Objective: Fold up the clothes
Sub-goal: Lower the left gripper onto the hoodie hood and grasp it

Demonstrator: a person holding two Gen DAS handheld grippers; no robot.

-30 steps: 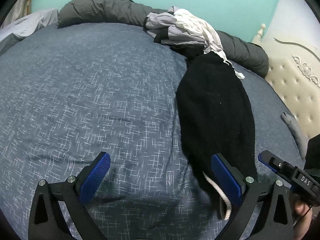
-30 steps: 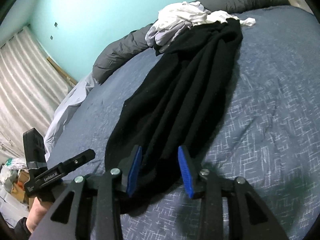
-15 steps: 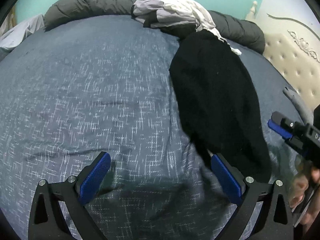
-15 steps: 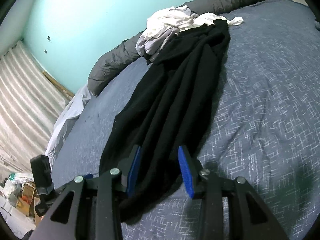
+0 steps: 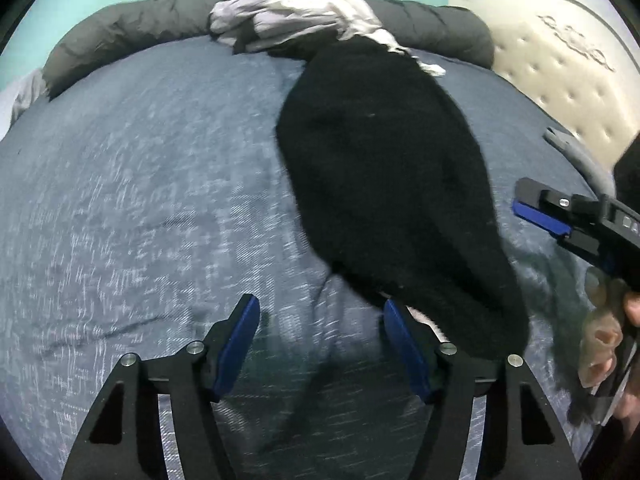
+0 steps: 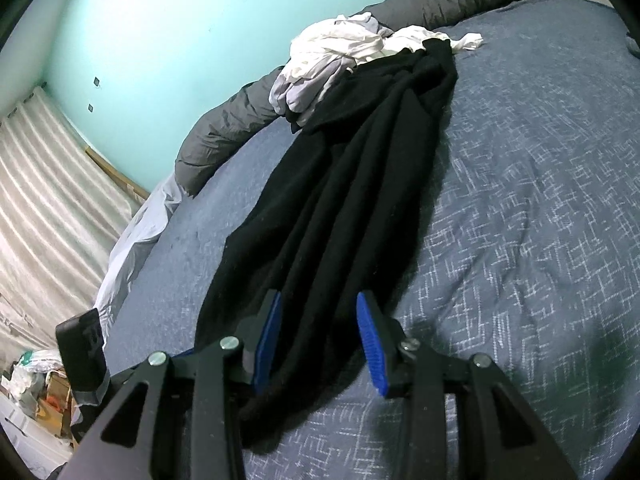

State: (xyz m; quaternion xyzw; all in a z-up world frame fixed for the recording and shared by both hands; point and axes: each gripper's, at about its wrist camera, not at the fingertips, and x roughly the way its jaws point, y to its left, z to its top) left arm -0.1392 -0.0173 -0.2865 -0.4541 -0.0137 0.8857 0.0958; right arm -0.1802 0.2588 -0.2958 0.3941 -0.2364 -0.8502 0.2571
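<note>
A long black garment [image 6: 352, 184] lies stretched along a blue-grey patterned bedspread [image 5: 140, 200], its far end tucked against a heap of white and pale grey clothes [image 5: 296, 16] that rests on a rolled dark grey duvet [image 5: 132, 28] by the turquoise wall [image 6: 160, 32]. The right gripper [image 6: 318, 340] has the garment's near end bunched between its blue pads [image 6: 370, 344], the cloth filling much of the gap and lying against the left pad, though whether the jaws actually pinch it cannot be told from this angle. The left gripper [image 5: 320, 344] hovers over the bedspread at the garment's near left edge, its jaws closing with only bare bedding between them (the black cloth sits just beyond the right-hand pad, where a sliver of white lining shows). In the left wrist view the other gripper enters from the right, gripped by a hand [image 5: 612, 336], with a cream tufted headboard [image 5: 560, 68] behind it.
</note>
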